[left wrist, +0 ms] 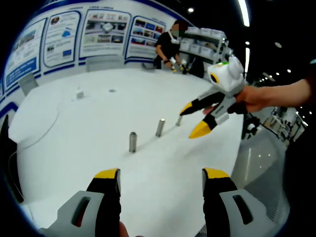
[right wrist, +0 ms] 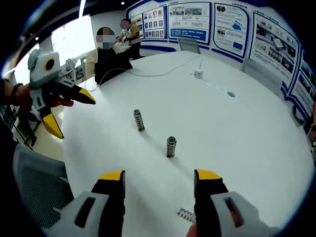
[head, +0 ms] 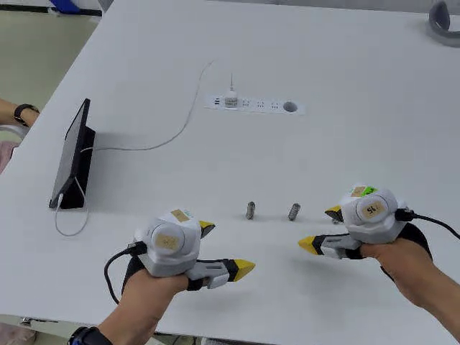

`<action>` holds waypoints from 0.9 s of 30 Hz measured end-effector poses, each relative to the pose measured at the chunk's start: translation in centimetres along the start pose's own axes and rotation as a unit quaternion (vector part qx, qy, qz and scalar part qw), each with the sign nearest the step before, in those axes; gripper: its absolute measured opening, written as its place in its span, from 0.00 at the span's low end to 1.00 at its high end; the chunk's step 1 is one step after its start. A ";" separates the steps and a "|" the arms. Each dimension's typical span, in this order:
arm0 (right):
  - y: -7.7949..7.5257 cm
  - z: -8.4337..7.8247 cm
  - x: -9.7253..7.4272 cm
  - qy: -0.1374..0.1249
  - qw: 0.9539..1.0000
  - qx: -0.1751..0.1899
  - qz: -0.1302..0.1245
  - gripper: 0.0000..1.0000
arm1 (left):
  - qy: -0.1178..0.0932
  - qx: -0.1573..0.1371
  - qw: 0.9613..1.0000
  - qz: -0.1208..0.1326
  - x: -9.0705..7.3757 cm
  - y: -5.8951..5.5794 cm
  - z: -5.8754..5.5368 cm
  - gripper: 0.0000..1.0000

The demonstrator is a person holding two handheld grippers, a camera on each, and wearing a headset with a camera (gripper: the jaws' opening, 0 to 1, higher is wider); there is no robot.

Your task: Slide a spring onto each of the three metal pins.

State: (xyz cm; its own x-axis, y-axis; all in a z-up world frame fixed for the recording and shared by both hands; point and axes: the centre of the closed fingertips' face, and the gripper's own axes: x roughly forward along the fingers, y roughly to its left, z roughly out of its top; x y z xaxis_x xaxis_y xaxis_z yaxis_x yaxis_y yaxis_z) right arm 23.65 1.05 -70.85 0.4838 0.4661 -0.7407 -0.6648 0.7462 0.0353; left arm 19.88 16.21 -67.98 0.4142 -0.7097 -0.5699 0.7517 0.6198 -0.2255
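Two short metal pins stand on the white table (head: 215, 165), each wrapped in a spring: one pin (head: 250, 210) (left wrist: 132, 141) (right wrist: 139, 120) and a second pin (head: 294, 211) (left wrist: 160, 127) (right wrist: 171, 146). A third small upright piece (left wrist: 179, 120) stands by the right gripper's tips. Another spring (right wrist: 186, 215) shows low by the right gripper's jaws; I cannot tell whether it sits on a pin. My left gripper (head: 223, 248) (left wrist: 161, 174) (right wrist: 70, 114) is open and empty, near the front edge. My right gripper (head: 320, 228) (right wrist: 159, 176) (left wrist: 193, 119) is open and empty, right of the pins.
A tablet (head: 72, 158) on a stand sits at the left, its white cable (head: 172, 133) running to a power strip (head: 253, 105) with a charger plugged in. A grey object (head: 444, 18) lies at the far right corner. People sit beyond the table (right wrist: 111, 54).
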 end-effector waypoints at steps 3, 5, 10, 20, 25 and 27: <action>0.0 -0.3 -0.6 -0.007 1.000 0.024 -0.010 0.59 | -0.002 0.000 1.000 -0.001 0.1 0.0 0.2 0.68; 0.2 -0.4 -0.9 -0.017 0.999 0.036 -0.011 0.60 | -0.003 0.000 1.000 0.000 0.2 0.1 0.3 0.68; 0.6 -1.4 -1.4 -0.022 0.998 0.054 -0.014 0.61 | -0.001 0.002 1.000 -0.003 0.4 0.1 0.4 0.68; 1.4 -3.2 -2.4 -0.029 0.996 0.084 -0.018 0.65 | 0.005 0.008 1.000 -0.007 0.9 0.1 0.6 0.69; 1.2 -4.2 -3.4 -0.034 0.994 0.097 -0.025 0.67 | 0.006 0.010 1.000 -0.007 1.1 0.1 0.9 0.69; 1.1 -4.5 -4.0 -0.039 0.994 0.099 -0.029 0.68 | 0.005 0.009 1.000 -0.007 1.3 0.0 1.0 0.69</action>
State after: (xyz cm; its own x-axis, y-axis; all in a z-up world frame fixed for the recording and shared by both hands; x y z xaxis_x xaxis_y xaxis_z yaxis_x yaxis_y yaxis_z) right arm 18.43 -2.09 -70.87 0.5667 0.4487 -0.6910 -0.5126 0.8486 0.1307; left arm 20.93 15.00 -67.91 0.3989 -0.7148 -0.5744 0.7669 0.6035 -0.2184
